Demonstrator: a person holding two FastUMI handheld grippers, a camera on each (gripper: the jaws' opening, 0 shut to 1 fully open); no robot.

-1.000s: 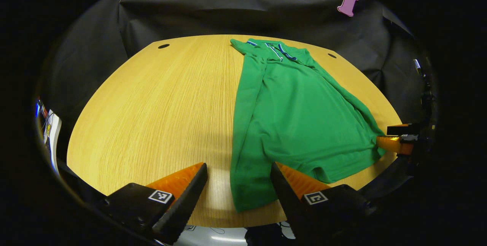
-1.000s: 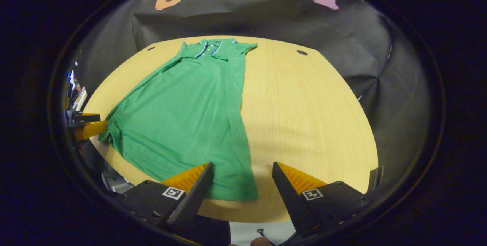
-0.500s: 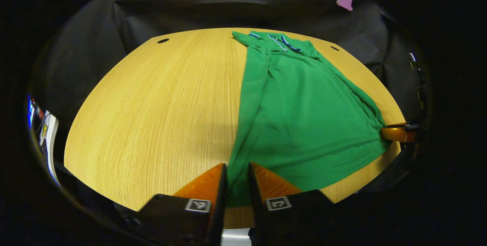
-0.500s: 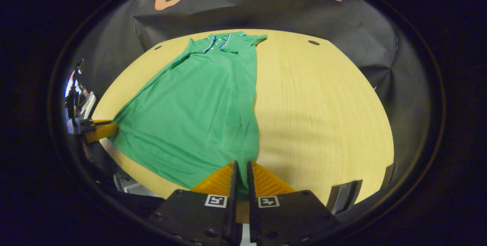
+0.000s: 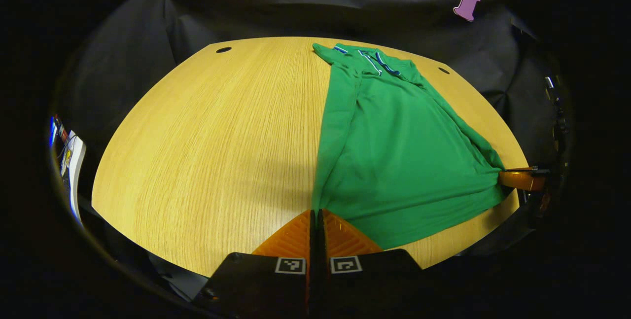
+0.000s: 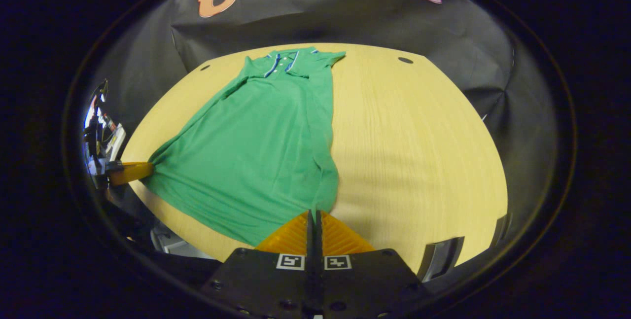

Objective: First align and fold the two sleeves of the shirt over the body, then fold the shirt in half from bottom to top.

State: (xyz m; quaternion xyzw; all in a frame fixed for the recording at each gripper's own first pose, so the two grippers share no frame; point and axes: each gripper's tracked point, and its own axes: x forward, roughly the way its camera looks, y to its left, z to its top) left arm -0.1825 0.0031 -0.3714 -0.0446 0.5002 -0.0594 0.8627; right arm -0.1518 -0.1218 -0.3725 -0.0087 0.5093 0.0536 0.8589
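Observation:
A green polo shirt (image 5: 394, 146) (image 6: 256, 136) lies lengthwise on the wooden table (image 5: 212, 141), collar at the far end, both sleeves folded over the body. My left gripper (image 5: 315, 213) is shut on the shirt's near left hem corner. My right gripper (image 6: 314, 213) is shut on the near right hem corner. In the left gripper view the right gripper (image 5: 520, 179) shows at the far right, pinching the hem. In the right gripper view the left gripper (image 6: 129, 171) shows at the far left, holding the other corner. The hem is stretched between them.
The round-edged table (image 6: 419, 151) has bare wood on either side of the shirt. Small dark holes (image 5: 223, 50) (image 6: 405, 60) sit near its far edge. Black cloth hangs behind the table. Some equipment (image 6: 101, 126) stands beyond the table's left edge.
Both grippers went from open astride the hem corners to shut on them. The hem corners have been drawn up off the table edge and the hem pulled taut.

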